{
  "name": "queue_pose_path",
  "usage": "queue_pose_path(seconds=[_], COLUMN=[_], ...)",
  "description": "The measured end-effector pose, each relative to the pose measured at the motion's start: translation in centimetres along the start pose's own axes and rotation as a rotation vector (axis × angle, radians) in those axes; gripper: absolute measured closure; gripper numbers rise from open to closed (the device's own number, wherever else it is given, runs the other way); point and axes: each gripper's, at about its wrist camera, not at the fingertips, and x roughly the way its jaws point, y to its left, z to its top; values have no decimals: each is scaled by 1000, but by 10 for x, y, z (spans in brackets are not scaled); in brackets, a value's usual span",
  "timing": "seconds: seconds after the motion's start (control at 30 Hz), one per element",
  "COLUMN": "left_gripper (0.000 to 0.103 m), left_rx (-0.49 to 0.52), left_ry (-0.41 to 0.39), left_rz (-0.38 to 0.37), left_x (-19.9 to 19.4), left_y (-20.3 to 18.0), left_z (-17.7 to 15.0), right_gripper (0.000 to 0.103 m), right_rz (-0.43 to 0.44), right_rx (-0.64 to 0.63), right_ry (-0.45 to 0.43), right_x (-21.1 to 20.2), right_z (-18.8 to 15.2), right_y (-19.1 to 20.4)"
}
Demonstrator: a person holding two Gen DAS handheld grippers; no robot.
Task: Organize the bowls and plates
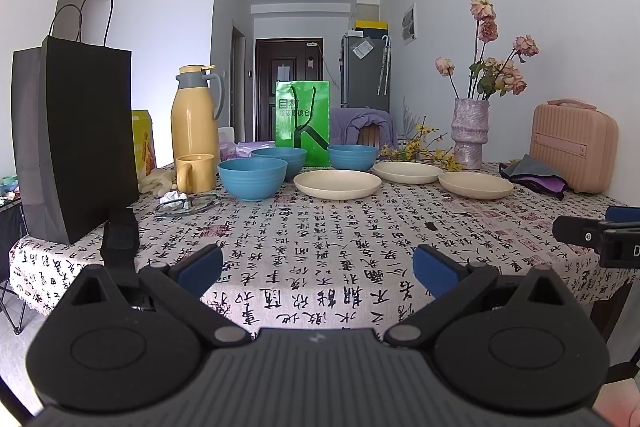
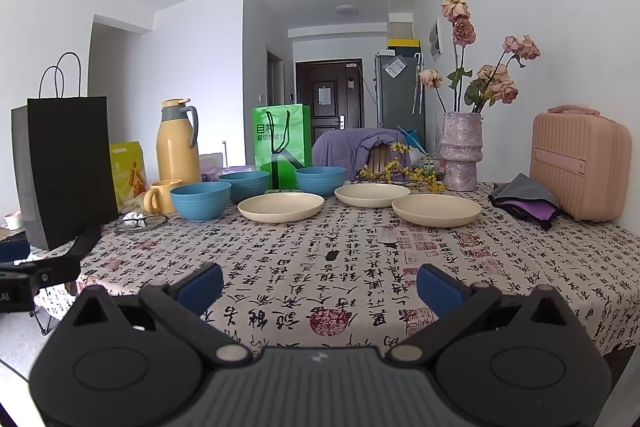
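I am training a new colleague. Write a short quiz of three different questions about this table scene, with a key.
1. How many blue bowls are on the table?
2. True or false: the cream plates are stacked.
3. Which stands nearest the mug? A. vase B. flask C. pink case

Key:
1. Three.
2. False; the three plates lie apart.
3. B.

Both the left gripper and the right gripper are open and empty.
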Motion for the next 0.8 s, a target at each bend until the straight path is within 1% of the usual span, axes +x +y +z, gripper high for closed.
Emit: queue_pose_path(seconds=[0.8], left_gripper=[0], left_rx=[3], left_ry=[0], left_rz=[1], left_x=[0], left_y=[1], left_z=[2], right_gripper=[0], right_rz=[2], right_rx=[3], right_ry=[-5], right_x=[-1], right_z=[0], right_y=[0])
